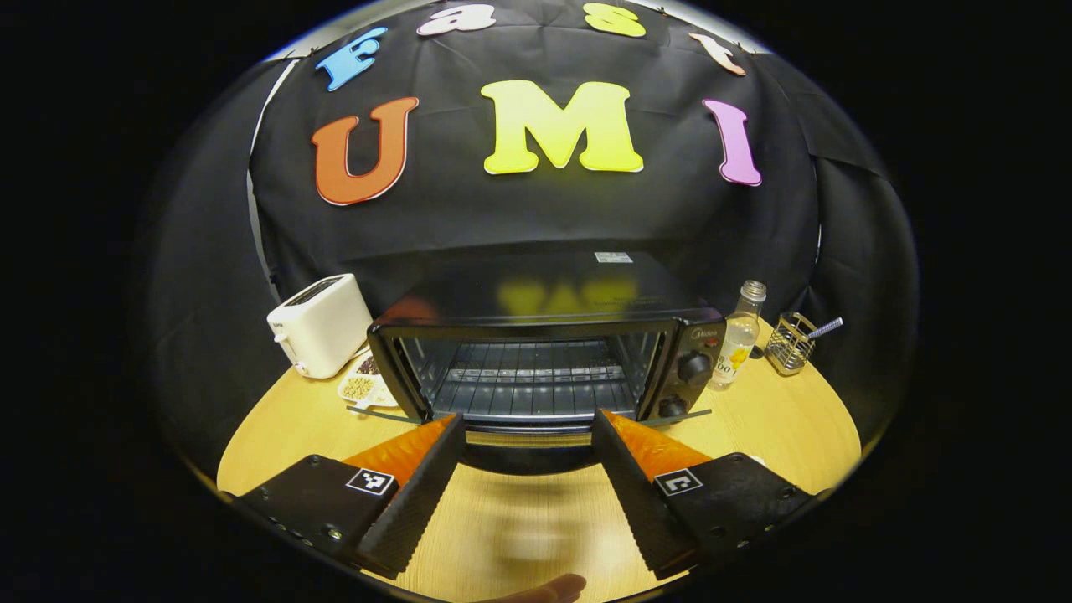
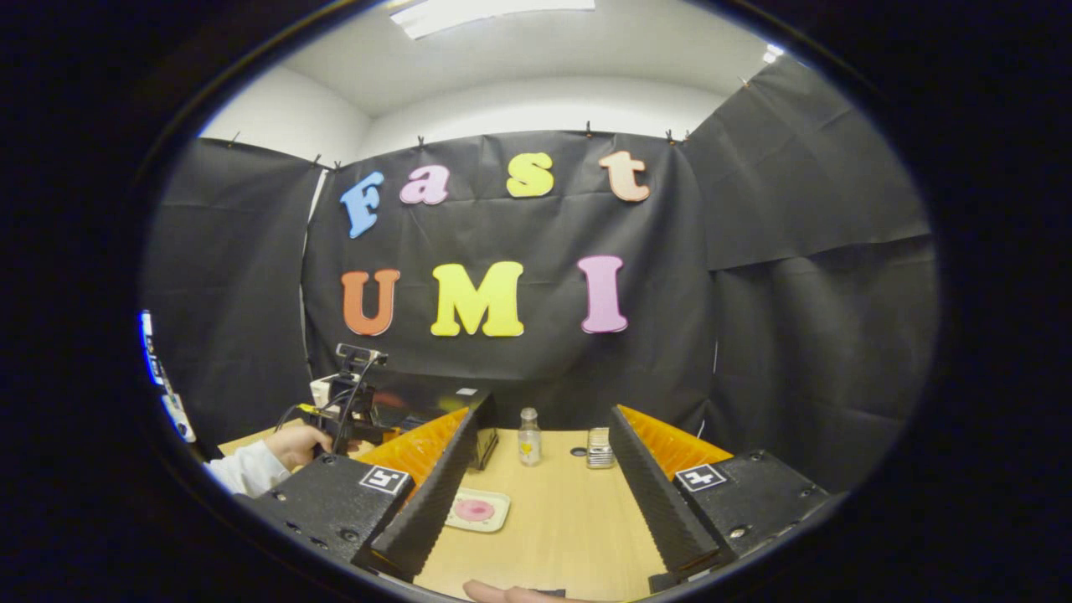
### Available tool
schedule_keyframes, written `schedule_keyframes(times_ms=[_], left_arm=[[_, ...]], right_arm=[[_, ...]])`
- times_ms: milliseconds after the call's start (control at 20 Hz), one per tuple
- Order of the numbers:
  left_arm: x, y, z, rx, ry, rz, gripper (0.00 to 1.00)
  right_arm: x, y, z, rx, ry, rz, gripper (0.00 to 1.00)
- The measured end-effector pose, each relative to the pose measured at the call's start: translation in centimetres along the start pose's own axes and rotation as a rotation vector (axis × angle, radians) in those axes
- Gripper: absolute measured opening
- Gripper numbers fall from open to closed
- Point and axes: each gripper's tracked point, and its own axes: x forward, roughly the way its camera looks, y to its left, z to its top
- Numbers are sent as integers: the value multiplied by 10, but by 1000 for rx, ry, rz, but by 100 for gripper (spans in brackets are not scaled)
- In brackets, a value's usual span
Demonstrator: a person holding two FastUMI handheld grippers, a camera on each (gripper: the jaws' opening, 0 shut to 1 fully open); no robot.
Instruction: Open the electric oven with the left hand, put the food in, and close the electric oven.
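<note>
The oven (image 1: 536, 360) stands at the far middle of the table (image 1: 519, 536), door down. The left claw (image 1: 529, 435) is spread and empty just before it; the right claw (image 2: 544, 456) is spread above the plated food (image 2: 476, 509). A careless reach could knock the bottle (image 2: 528, 437).

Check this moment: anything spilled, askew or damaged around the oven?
Nothing stands out. The oven sits square on the table with its door down and the rack bare; the toaster and bottle stand upright, and the food plate lies flat.
</note>
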Motion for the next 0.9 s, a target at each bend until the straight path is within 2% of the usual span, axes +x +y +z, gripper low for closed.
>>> schedule_keyframes(times_ms=[50, 100, 150, 300, 350, 400, 450, 500, 750, 800, 850, 900], left_arm=[[-3, 1, -5, -2, -6, -2, 96], [-5, 1, -11, -10, -14, -3, 96], [-9, 2, -19, -20, -14, -3, 96], [-16, 4, -44, -73, -1, -15, 97], [-17, 2, -52, -87, 3, -23, 96], [-18, 0, -59, -94, 9, -33, 96], [-19, 0, -64, -91, 9, -40, 96], [-20, -1, -67, -78, 1, -44, 97], [-20, 0, -81, -72, 2, -55, 96], [-20, 0, -87, -77, 12, -61, 96], [-20, 0, -92, -82, 21, -66, 96], [-20, 1, -96, -78, 22, -71, 96]], right_arm=[[-3, 0, 1, -1, -4, -7, 100], [-5, 1, 1, -2, -6, -8, 100], [-7, 3, 2, -2, -8, -9, 96], [-11, 6, 6, -6, -15, -16, 96], [-12, 7, 8, -4, -19, -17, 100], [-13, 8, 10, -2, -23, -19, 96], [-12, 9, 10, -2, -26, -21, 100], [-13, 10, 10, -2, -27, -21, 96], [-10, 16, 9, 2, -19, -16, 96], [-10, 17, 9, 3, -16, -17, 100], [-9, 17, 8, 2, -12, -17, 96], [-8, 18, 7, 1, -9, -17, 100]])
